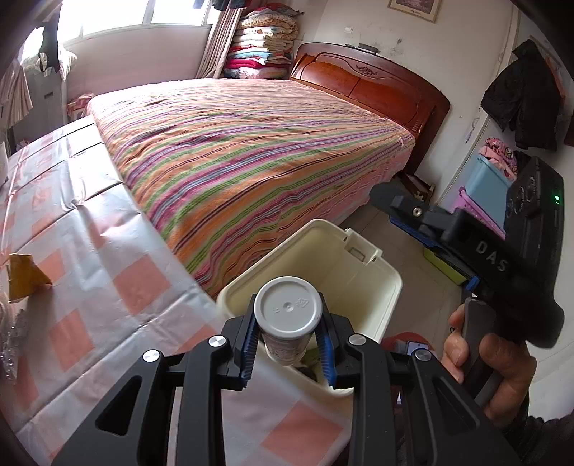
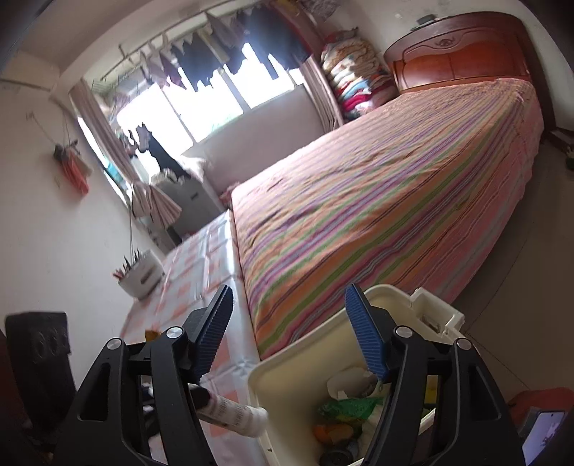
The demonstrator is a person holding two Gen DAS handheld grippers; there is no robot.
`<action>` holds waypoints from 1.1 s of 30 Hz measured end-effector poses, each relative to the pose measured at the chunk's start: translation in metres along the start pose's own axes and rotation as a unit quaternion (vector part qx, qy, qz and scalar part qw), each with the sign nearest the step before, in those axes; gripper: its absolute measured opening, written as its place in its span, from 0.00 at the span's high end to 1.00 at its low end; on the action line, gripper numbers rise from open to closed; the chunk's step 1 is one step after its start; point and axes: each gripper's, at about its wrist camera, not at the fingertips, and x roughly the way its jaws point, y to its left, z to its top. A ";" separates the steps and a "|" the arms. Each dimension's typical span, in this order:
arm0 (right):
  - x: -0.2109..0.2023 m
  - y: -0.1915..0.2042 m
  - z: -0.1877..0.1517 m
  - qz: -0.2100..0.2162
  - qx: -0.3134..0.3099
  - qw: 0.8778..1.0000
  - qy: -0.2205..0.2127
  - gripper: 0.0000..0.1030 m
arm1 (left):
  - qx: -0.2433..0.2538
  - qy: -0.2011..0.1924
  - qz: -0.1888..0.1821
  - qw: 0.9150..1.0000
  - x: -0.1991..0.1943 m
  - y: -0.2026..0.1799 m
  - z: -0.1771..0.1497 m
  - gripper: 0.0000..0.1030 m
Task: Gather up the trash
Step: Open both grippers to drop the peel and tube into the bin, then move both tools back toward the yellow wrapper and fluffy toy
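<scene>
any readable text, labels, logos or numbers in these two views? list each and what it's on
"DAS": raised letters on the black body of the right gripper, in the left wrist view.
Bottle held in the left gripper: moulded marks on its grey base, including a triangle symbol, too small to read.
Print on the bottle's side: blurred in both views.
Framed picture on the wall: caption too small to read.
Phone screen: unreadable.
</scene>
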 end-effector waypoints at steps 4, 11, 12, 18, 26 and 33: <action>-0.011 -0.007 0.008 0.002 0.020 0.999 -0.029 0.35 | 0.000 0.004 -0.007 1.000 0.015 -0.011 0.004 0.73; -0.009 -0.008 0.007 0.013 0.036 0.999 -0.038 0.34 | 0.008 0.023 -0.004 1.000 0.048 -0.029 0.002 0.72; -0.005 -0.005 0.005 0.014 0.036 0.999 -0.037 0.34 | 0.007 0.026 -0.004 1.000 0.052 -0.029 0.001 0.71; 0.001 -0.002 0.000 0.019 0.040 0.998 -0.036 0.31 | -0.024 0.016 0.007 1.000 0.051 -0.021 -0.004 0.32; 0.015 0.015 -0.014 0.025 0.035 0.999 -0.022 0.15 | -0.083 -0.050 0.035 0.995 -0.003 0.013 -0.008 0.30; 0.041 0.048 -0.027 0.042 0.040 0.998 0.000 0.08 | -0.163 -0.152 0.090 0.971 -0.063 0.060 -0.026 0.26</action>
